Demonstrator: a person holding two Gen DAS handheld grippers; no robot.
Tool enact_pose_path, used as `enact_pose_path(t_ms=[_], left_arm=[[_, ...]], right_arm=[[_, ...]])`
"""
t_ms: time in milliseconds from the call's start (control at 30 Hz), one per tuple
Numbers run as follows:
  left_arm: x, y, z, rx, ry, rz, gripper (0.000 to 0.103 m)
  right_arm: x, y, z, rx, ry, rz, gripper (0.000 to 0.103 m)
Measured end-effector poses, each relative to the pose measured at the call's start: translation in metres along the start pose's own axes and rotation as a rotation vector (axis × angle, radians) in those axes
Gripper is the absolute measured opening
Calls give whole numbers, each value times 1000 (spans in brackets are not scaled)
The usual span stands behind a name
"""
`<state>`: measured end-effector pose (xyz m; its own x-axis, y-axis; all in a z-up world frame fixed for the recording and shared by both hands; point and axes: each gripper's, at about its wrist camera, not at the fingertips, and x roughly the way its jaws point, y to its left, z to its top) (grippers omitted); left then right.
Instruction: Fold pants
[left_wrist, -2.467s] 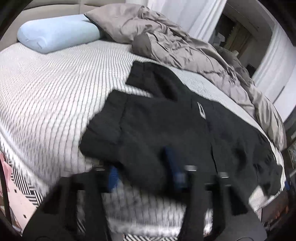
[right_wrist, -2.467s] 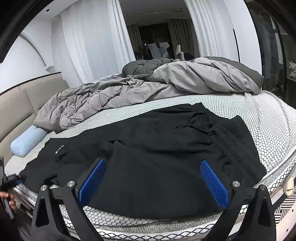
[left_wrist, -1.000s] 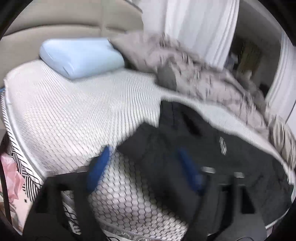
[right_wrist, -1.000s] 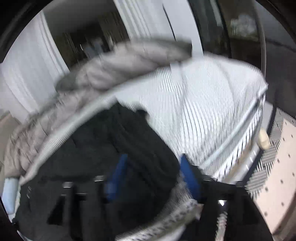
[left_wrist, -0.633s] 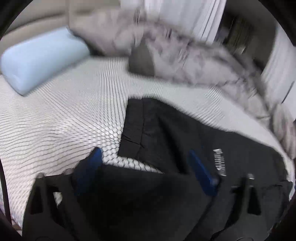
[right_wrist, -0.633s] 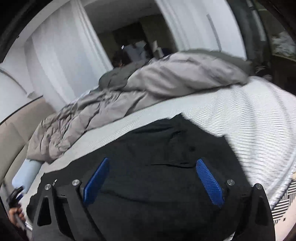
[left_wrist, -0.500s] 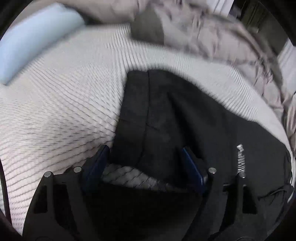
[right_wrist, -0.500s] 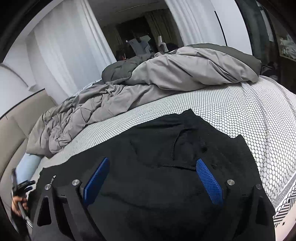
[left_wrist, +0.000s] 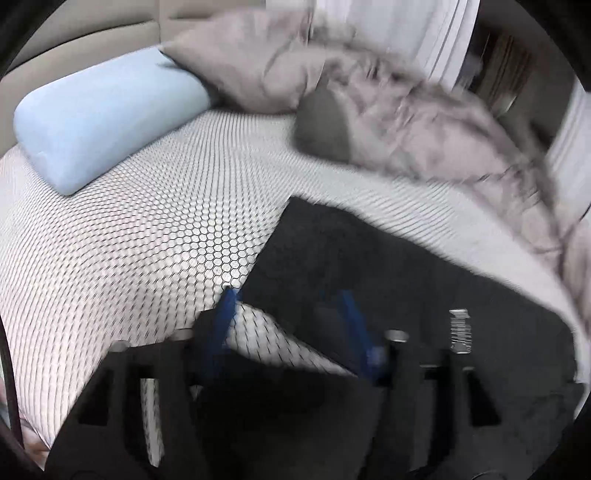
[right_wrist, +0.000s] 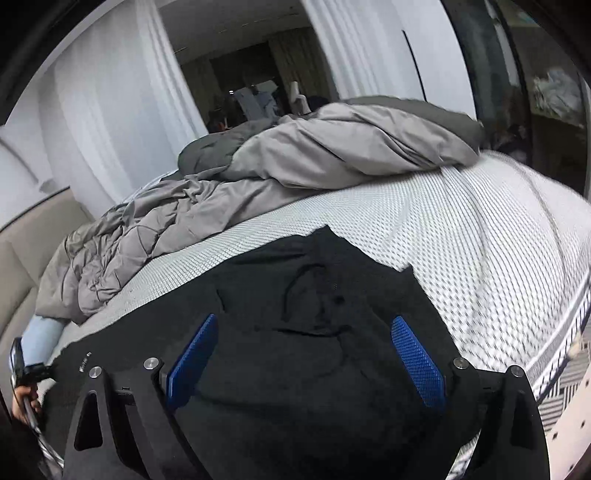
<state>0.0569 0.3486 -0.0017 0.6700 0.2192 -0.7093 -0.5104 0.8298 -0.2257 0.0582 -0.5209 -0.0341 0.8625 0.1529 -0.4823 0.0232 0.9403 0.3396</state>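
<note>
Black pants (left_wrist: 388, 266) lie spread on a white honeycomb-patterned mattress (left_wrist: 155, 236). A white tag (left_wrist: 460, 330) shows on them. In the left wrist view, my left gripper (left_wrist: 288, 321) hovers over the leg-hem corner, its blue pads partly closed with a gap between them; the frame is blurred. In the right wrist view, the pants' waist end (right_wrist: 317, 295) lies ahead. My right gripper (right_wrist: 303, 350) is open wide just above the black cloth, holding nothing.
A light blue pillow (left_wrist: 103, 114) lies at the head of the bed. A rumpled grey duvet (right_wrist: 295, 166) runs along the far side. The mattress edge (right_wrist: 554, 354) and patterned floor are to the right. White curtains (right_wrist: 122, 110) hang behind.
My left gripper has swung around over the pants' hem end and its pads have come closer together. My right gripper has moved slightly forward over the waist end, still open.
</note>
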Motion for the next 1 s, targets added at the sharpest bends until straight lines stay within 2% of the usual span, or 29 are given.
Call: enact_pose_path(t_ms=[33, 67, 167, 200, 300, 367, 433, 500, 600, 700, 767, 867, 933, 967, 1000], left_arm=[[-21, 6, -5, -19, -42, -25, 83], [-41, 11, -12, -39, -84, -53, 85], [-85, 28, -40, -80, -105, -116, 85], [-95, 28, -62, -90, -110, -126, 85], [-117, 45, -98, -121, -93, -144, 85], [-114, 46, -118, -119, -65, -153, 85], [-109, 47, -141, -121, -30, -163, 84], [-109, 52, -157, -141, -26, -158, 82], [-108, 60, -171, -152, -17, -158, 82], [-107, 66, -177, -163, -8, -164, 82], [-105, 66, -179, -160, -2, -167, 82], [-94, 64, -186, -167, 37, -188, 82], [-86, 62, -189, -183, 55, -200, 79], [-85, 62, -192, -188, 58, -206, 74], [-84, 62, -194, -188, 57, -212, 72]], right_arm=[[-4, -7, -1, 24, -1, 12, 96], [-8, -13, -2, 47, -9, 24, 96], [-26, -39, -8, 119, -15, 49, 96], [-31, -46, -11, 133, -10, 51, 96], [-45, -76, -26, 204, 23, 104, 96], [-46, -90, -34, 242, 48, 120, 96], [-39, -108, -43, 309, 112, 123, 96], [-31, -119, -50, 366, 157, 130, 94], [-17, -124, -54, 412, 181, 210, 91], [-6, -115, -46, 363, 173, 247, 90], [-6, -110, -40, 343, 169, 252, 85], [-16, -103, -36, 304, 109, 333, 85], [-7, -103, -41, 285, 141, 294, 85], [2, -107, -46, 303, 184, 267, 85], [10, -112, -51, 331, 229, 282, 79]])
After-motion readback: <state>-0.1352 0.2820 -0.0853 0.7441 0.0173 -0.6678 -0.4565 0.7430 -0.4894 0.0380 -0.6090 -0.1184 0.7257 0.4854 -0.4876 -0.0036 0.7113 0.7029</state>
